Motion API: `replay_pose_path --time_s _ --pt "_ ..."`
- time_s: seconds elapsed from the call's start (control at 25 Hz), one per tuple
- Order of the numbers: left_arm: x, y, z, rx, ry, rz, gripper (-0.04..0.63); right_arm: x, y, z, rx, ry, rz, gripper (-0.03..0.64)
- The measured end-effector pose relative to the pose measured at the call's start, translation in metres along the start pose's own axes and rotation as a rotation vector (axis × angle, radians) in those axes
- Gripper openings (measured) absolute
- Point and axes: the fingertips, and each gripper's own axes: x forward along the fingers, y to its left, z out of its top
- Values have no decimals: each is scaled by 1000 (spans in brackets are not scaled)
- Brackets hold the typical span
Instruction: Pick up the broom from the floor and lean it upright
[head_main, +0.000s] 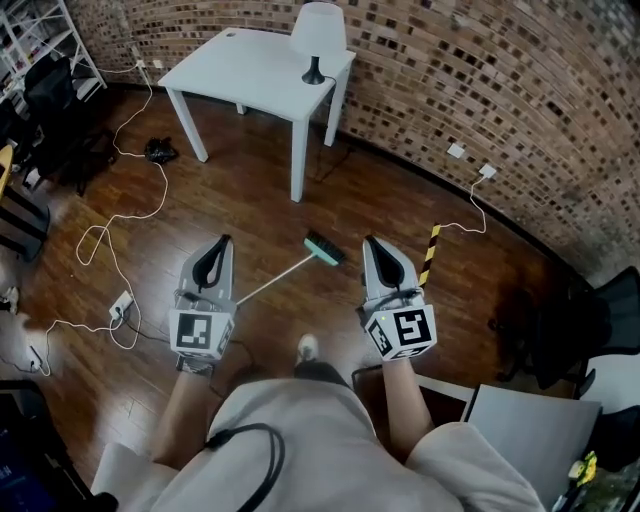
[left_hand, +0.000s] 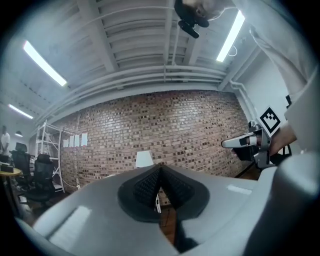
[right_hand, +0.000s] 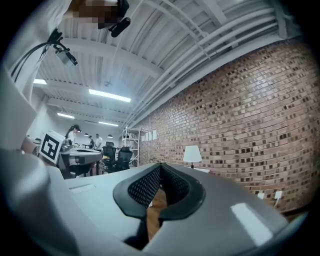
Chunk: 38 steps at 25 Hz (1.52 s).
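left gripper (head_main: 222, 245) and right gripper (head_main: 373, 245) are held level above the floor (head_main: 250, 215), marker cubes facing up. both jaw pairs are pressed together, nothing pinched. broom (head_main: 323, 248) is seen lying flat on the wood between them, untouched, green head toward the wall (head_main: 500, 80). striped post (head_main: 430, 255) just right. table (head_main: 250, 65) with lamp (head_main: 318, 35) is set further off.

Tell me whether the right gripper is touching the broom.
Apart. The head view shows bare floor between the right gripper and the broom; the right gripper view shows shut jaws holding nothing.
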Motion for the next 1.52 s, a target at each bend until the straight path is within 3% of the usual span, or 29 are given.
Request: replay_pose_path --time_s 0.56,1.0,1.52 --pt "60 9 -7 8 4 24 2 48 -45 4 -6 -14 6 12" --pt "76 35 -16 6 21 1 0 69 -38 -9 0 21 -5 12" --pt "68 88 -72 -40 110 83 2 128 0 -40 -37 90 124 14"
